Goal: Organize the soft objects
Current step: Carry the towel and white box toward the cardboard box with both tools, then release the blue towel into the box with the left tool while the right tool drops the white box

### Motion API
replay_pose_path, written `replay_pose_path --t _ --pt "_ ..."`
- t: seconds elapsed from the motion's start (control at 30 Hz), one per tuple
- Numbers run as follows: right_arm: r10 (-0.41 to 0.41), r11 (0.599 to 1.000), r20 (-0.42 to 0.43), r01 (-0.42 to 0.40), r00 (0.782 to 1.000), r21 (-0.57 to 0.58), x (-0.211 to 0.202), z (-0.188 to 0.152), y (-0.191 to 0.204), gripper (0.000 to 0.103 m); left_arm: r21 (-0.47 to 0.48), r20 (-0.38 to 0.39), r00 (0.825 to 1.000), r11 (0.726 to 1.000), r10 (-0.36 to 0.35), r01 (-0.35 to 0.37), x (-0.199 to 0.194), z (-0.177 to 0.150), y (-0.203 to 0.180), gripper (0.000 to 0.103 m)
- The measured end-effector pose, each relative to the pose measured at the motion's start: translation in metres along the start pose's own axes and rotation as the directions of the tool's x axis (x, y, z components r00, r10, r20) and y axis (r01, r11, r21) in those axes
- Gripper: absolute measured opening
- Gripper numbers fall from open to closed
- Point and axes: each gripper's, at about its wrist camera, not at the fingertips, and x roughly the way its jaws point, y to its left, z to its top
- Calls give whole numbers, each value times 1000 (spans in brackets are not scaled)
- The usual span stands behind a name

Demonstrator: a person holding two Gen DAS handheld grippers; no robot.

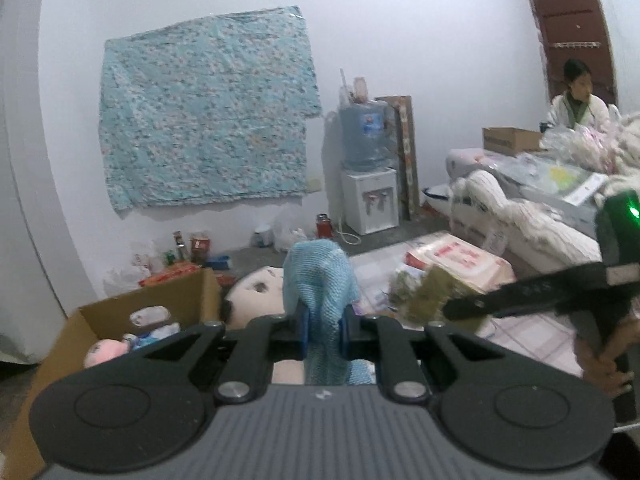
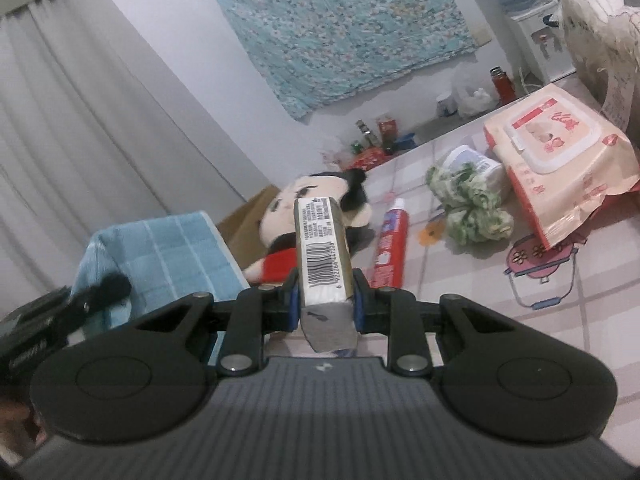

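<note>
My left gripper (image 1: 323, 330) is shut on a light blue towel (image 1: 318, 280), which sticks up between the fingers; the towel also shows at the left of the right wrist view (image 2: 168, 256). My right gripper (image 2: 325, 304) is shut on a tissue pack (image 2: 322, 248) with a barcode, held above the table. A plush doll (image 2: 316, 204) with black hair and red clothes lies on the tiled tablecloth (image 2: 480, 300) just beyond it. A green-white scrunched cloth (image 2: 468, 204) and a large pink wet-wipes pack (image 2: 560, 160) lie to the right.
An open cardboard box (image 1: 132, 320) with soft items inside stands at the lower left beside the table. A red-white tube (image 2: 390, 248) lies next to the doll. A water dispenser (image 1: 366, 184) stands at the wall. A person (image 1: 576, 96) sits at the far right behind piled bags.
</note>
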Motion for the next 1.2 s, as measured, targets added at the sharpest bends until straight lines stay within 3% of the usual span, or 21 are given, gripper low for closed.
replay_pose_path --t 0.17,0.27,0.47,0.67,0.77,0.83,0.87,0.93,0.97,1.0,1.07,1.1,1.2 --pt "53 999 -4 -53 999 -10 -11 6 22 23 -14 -3 998 998 58 -58 -12 12 23 15" --pt "66 997 -10 -66 998 -41 -15 14 39 23 -67 -25 999 997 38 -40 -16 24 43 14" --pt "148 988 -17 -148 989 -43 -7 27 67 23 -51 -37 997 996 74 -76 -16 45 70 15" --pt "191 979 -74 -196 979 -58 27 36 96 24 -209 -103 994 977 31 -53 9 40 123 15" --pt "235 969 -95 -241 967 -59 43 37 110 24 -330 -195 980 944 -36 -31 37 17 166 15" --pt "257 962 -108 -265 961 -69 51 37 121 24 -416 -325 939 909 -112 -36 76 -14 202 15" --pt "265 959 -116 -275 957 -75 57 37 126 24 -448 -400 899 894 -177 -24 101 -33 220 15" --pt "288 949 -142 -302 947 -86 69 37 137 24 -495 -526 824 864 -210 -96 139 -70 250 15" --pt "294 946 -154 -310 943 -91 75 38 142 24 -476 -581 786 871 -209 -121 156 -84 261 15" --pt "297 944 -167 -315 940 -99 82 37 148 24 -437 -614 766 890 -189 -131 165 -95 266 15" --pt "303 938 -188 -327 934 -115 92 36 157 24 -350 -660 736 929 -151 -123 181 -104 270 15" --pt "307 934 -201 -335 930 -122 98 36 162 24 -336 -657 738 937 -158 -99 186 -109 273 15" --pt "314 928 -236 -350 919 -130 112 34 172 24 -368 -649 727 929 -226 -40 200 -113 276 15"
